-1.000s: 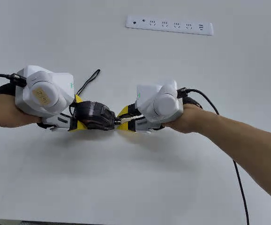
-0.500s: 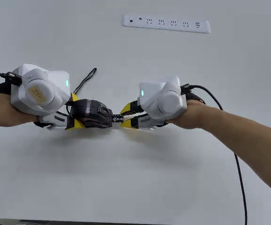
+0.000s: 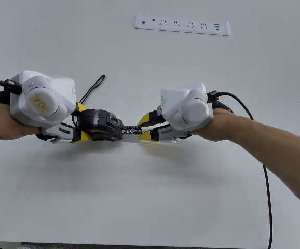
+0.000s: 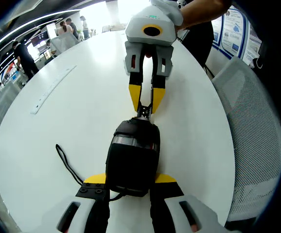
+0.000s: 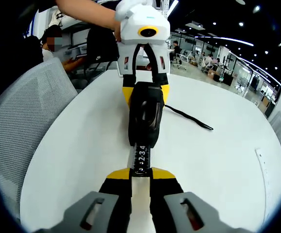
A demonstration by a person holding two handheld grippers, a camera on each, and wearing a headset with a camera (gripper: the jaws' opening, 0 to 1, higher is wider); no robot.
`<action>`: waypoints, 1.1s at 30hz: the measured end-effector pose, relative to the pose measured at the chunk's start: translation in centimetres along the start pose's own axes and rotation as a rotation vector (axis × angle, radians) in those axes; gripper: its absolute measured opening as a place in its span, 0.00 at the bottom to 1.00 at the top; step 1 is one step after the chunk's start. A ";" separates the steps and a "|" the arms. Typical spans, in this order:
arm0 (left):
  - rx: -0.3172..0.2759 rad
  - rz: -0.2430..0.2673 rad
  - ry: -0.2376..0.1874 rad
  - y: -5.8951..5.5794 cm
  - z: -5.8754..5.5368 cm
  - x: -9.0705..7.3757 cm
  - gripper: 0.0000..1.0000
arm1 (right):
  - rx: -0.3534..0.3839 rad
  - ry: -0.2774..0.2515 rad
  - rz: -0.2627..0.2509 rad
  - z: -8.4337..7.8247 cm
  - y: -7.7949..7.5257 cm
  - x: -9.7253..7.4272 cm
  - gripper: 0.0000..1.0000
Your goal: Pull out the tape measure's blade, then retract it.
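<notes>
A black tape measure [image 3: 101, 125] [image 4: 132, 155] [image 5: 147, 112] is held just above the white table. My left gripper [image 3: 82, 130] [image 4: 130, 178] is shut on its case. A short stretch of white blade [image 3: 131, 130] [image 5: 141, 158] with black numbers is drawn out of the case. My right gripper [image 3: 146, 130] [image 5: 141, 174] is shut on the blade's end, a few centimetres to the right of the case. In the left gripper view the right gripper [image 4: 145, 103] faces me with its yellow tips pinched at the case's mouth. A black wrist strap [image 3: 93, 89] trails from the case.
A white power strip [image 3: 181, 25] lies at the table's far side. A black cable [image 3: 267, 197] runs from the right gripper toward the near edge. A grey mesh chair [image 4: 254, 141] stands beside the table [image 3: 155, 192]. People sit in the background of the gripper views.
The right gripper has moved a little to the right, away from the case, and more of the blade shows between the grippers. The left gripper has stayed about where it was.
</notes>
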State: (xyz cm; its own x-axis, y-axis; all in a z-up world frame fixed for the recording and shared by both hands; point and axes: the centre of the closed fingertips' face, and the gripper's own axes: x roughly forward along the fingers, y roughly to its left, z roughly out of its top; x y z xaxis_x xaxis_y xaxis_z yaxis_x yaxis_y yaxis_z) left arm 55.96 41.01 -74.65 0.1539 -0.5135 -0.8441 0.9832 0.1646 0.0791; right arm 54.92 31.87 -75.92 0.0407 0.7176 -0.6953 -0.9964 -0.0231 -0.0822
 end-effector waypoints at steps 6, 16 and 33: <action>-0.001 0.000 0.000 0.0 0.0 0.0 0.29 | 0.005 0.001 0.004 -0.5 0.0 -0.7 0.11; 0.001 0.001 0.000 0.0 0.0 0.0 0.29 | 0.018 0.001 0.012 -1.5 0.3 -1.8 0.11; 0.001 0.000 -0.001 -0.1 0.1 0.0 0.29 | 0.031 0.027 0.021 -3.9 0.8 -4.0 0.11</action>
State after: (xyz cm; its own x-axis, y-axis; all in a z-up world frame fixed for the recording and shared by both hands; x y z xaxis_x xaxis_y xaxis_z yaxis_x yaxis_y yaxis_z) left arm 55.87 40.89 -74.62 0.1543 -0.5139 -0.8438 0.9833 0.1636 0.0802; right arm 54.27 26.29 -75.96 0.0217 0.6978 -0.7159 -0.9988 -0.0158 -0.0457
